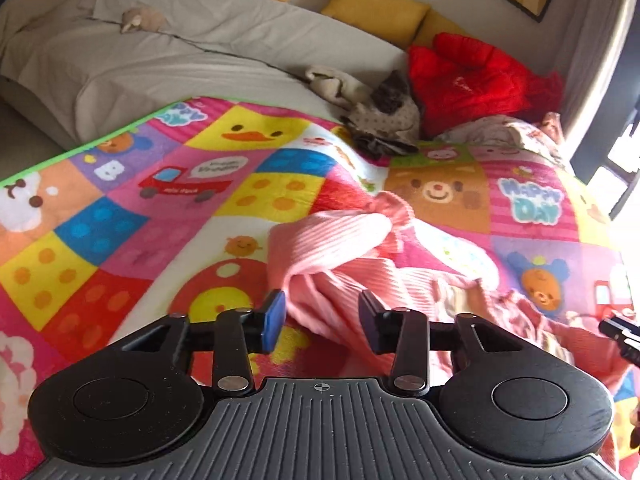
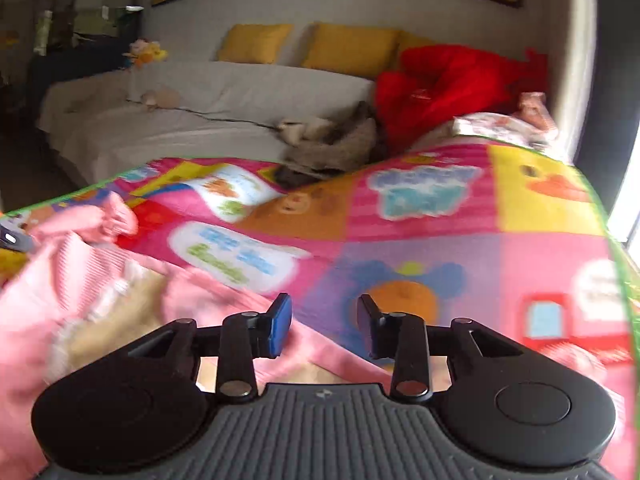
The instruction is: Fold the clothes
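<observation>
A pink ribbed garment (image 1: 340, 252) lies crumpled on a colourful cartoon blanket (image 1: 120, 216). My left gripper (image 1: 322, 320) is open, its fingers spread on either side of a fold of the garment, not closed on it. In the right wrist view the same pink garment (image 2: 80, 280) lies at the left and runs under my right gripper (image 2: 324, 326), which is open and empty just above the cloth and the blanket (image 2: 440, 240). The tip of the right gripper shows at the right edge of the left wrist view (image 1: 622, 332).
A heap of grey and beige clothes (image 1: 380, 120) and a red padded jacket (image 1: 472, 80) lie at the far end of the blanket. A grey sofa (image 1: 160, 56) with yellow cushions (image 1: 372, 4) stands behind. A bright window is at the right.
</observation>
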Available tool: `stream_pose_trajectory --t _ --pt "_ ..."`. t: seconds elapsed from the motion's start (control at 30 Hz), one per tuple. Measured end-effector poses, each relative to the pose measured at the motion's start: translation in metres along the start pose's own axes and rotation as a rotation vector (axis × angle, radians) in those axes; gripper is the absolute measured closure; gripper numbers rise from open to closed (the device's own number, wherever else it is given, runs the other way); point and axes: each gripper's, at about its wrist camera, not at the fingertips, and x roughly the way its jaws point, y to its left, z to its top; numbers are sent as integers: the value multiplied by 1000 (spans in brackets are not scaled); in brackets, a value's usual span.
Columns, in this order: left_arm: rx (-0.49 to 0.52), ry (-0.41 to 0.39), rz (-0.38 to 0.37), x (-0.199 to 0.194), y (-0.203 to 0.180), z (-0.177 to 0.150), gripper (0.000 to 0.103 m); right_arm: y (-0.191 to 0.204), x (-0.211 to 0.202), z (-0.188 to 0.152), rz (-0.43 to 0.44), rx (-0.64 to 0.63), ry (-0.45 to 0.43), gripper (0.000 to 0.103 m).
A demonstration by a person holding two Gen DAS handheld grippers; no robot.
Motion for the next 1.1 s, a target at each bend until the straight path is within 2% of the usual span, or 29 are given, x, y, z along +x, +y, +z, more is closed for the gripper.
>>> stream_pose_trajectory --t 0.07,0.1,0.17,0.2,0.23,0.3,0.37,0.43,0.5,0.53,0.67,0.77,0.9,1.0,1.07,1.1 --pt "33 -8 -57 -10 -16 -4 41 -39 -4 -28 -155 30 80 68" --pt "52 -12 -83 -14 -25 -7 31 -56 -6 -41 -217 47 115 68" --pt "98 -10 -116 -19 -41 -13 20 -85 -21 -62 -287 124 141 68" --pt "121 -5 -128 -21 -48 -17 18 -99 -29 -73 -320 164 153 66" --pt "148 13 -135 -21 -55 -22 17 -109 -43 -80 -312 221 138 64" --pt "198 46 -133 -22 -65 -33 15 -114 -66 -88 -248 280 102 62" --pt "246 79 -129 -26 -74 -46 14 -105 -86 -93 -151 261 90 62" --pt "284 107 -137 -33 -81 -57 12 -85 -104 -96 -46 197 89 61" --pt "326 124 -158 -44 -89 -71 9 -60 -125 -99 78 129 93 50" --pt "348 131 -169 -52 -94 -79 9 -48 -135 -100 139 95 95 48" --pt "413 142 -195 -81 -106 -104 9 4 -176 -110 321 -31 79 47" --pt "457 134 -180 -99 -112 -116 9 42 -199 -119 462 -140 56 47" --pt "541 107 -189 -127 -122 -132 9 87 -205 -128 618 -273 71 49" --pt "621 97 -222 -142 -128 -144 8 107 -193 -136 657 -326 110 49" --pt "679 100 -249 -150 -134 -154 8 107 -182 -136 660 -287 127 57" --pt "715 107 -265 -152 -137 -160 7 107 -176 -136 662 -265 134 69"
